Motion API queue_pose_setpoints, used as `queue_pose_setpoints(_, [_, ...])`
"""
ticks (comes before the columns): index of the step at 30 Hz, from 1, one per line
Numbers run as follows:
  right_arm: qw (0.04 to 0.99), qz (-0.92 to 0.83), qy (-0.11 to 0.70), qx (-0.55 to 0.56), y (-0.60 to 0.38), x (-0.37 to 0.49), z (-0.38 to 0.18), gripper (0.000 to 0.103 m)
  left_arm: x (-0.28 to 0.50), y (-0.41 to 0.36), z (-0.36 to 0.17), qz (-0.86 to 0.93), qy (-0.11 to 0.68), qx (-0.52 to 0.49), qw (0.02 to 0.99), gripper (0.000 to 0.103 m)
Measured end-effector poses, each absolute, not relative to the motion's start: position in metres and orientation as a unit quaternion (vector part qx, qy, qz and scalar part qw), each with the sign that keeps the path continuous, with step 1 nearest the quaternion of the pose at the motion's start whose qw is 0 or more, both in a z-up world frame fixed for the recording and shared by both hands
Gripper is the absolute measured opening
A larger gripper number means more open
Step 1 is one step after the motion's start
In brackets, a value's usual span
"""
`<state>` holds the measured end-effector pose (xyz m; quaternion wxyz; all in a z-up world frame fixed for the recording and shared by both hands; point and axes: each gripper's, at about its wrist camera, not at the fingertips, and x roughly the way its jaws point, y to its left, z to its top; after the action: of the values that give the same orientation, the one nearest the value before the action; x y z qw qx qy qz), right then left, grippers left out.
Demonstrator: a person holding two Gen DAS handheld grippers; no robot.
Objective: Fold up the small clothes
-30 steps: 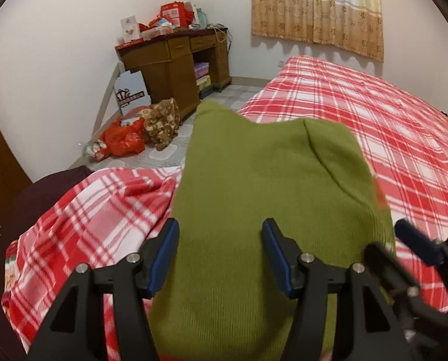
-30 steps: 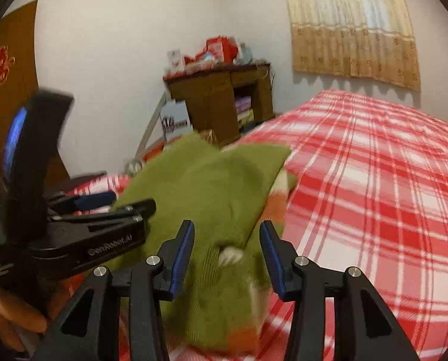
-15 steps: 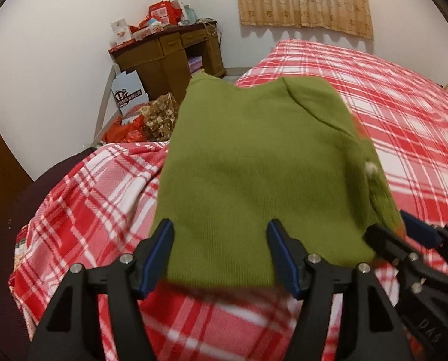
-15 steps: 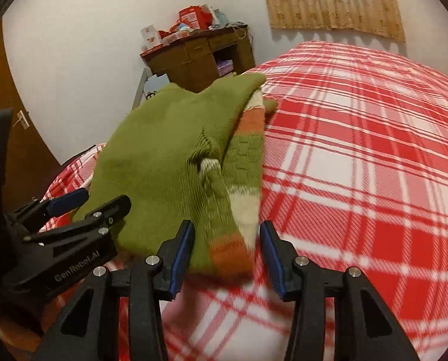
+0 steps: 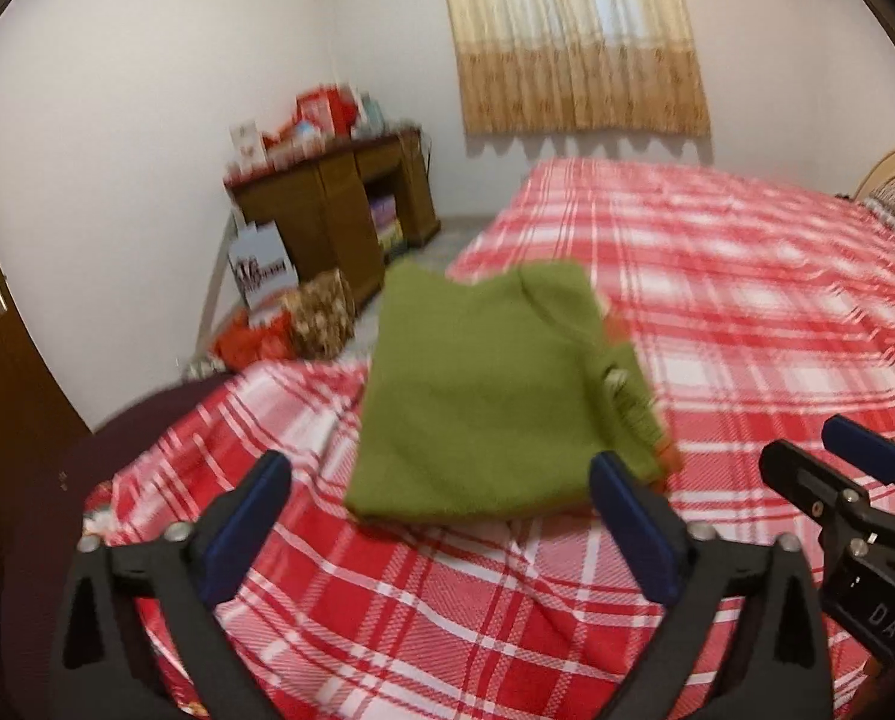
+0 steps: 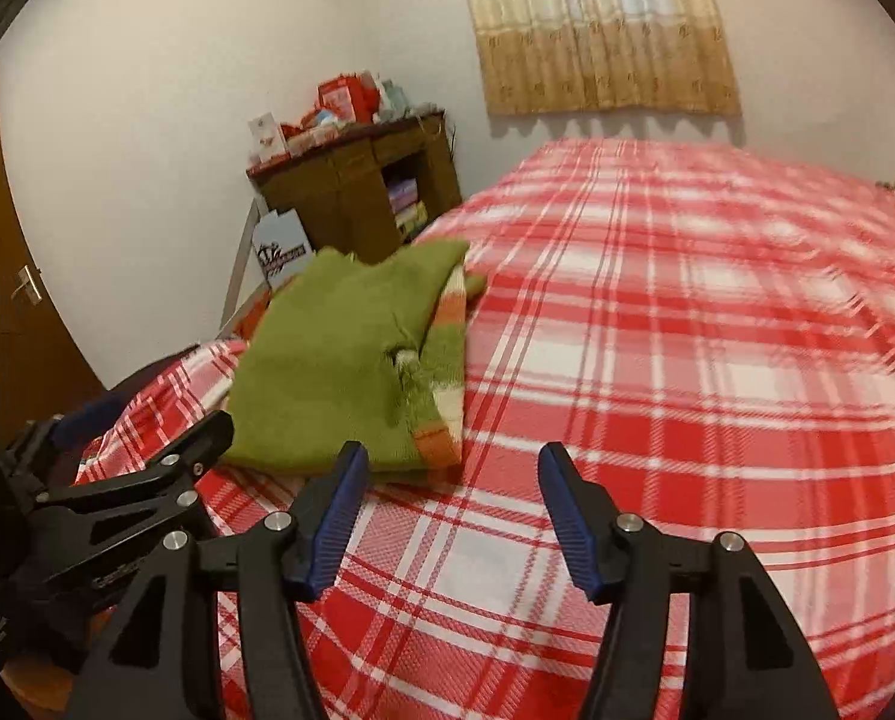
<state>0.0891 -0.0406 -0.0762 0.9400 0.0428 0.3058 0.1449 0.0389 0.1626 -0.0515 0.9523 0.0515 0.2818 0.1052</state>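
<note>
A small green knitted garment (image 5: pixel 483 396) lies folded on the red plaid bed near its left corner, with orange and white striped edges showing at its right side. It also shows in the right wrist view (image 6: pixel 339 372). My left gripper (image 5: pixel 441 492) is open and empty, held back from the garment's near edge. My right gripper (image 6: pixel 447 480) is open and empty, just in front of the garment's near right corner. The right gripper's side shows in the left wrist view (image 5: pixel 855 480), and the left gripper's side in the right wrist view (image 6: pixel 147 480).
The red plaid bed cover (image 6: pixel 687 330) stretches far to the right. A brown desk (image 5: pixel 339 210) piled with boxes stands against the far wall. Red bags and clutter (image 5: pixel 279 324) lie on the floor by it. A brown door (image 5: pixel 3 312) is at the left.
Both grippers have pulled back and up from the garment, which now lies folded on the bed. Both sets of jaws have opened wider.
</note>
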Motion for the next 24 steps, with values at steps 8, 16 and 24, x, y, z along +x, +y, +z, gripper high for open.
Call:
queue_pose_setpoints(8, [0.973, 0.118, 0.198, 0.015, -0.042, 0.033, -0.005, 0.072, -0.004, 0.161, -0.007, 0.097, 0.210, 0.055, 0.971, 0.103])
queue_pose_setpoints(16, [0.989, 0.092, 0.114, -0.031, -0.027, -0.009, 0.038, 0.079, -0.045, 0.161, 0.031, 0.114, 0.138, 0.058, 0.982, 0.103])
queue_pose_setpoints(24, [0.997, 0.066, 0.034, -0.039, -0.024, -0.048, 0.069, 0.086, -0.072, 0.171, 0.054, 0.131, 0.092, 0.034, 0.987, 0.103])
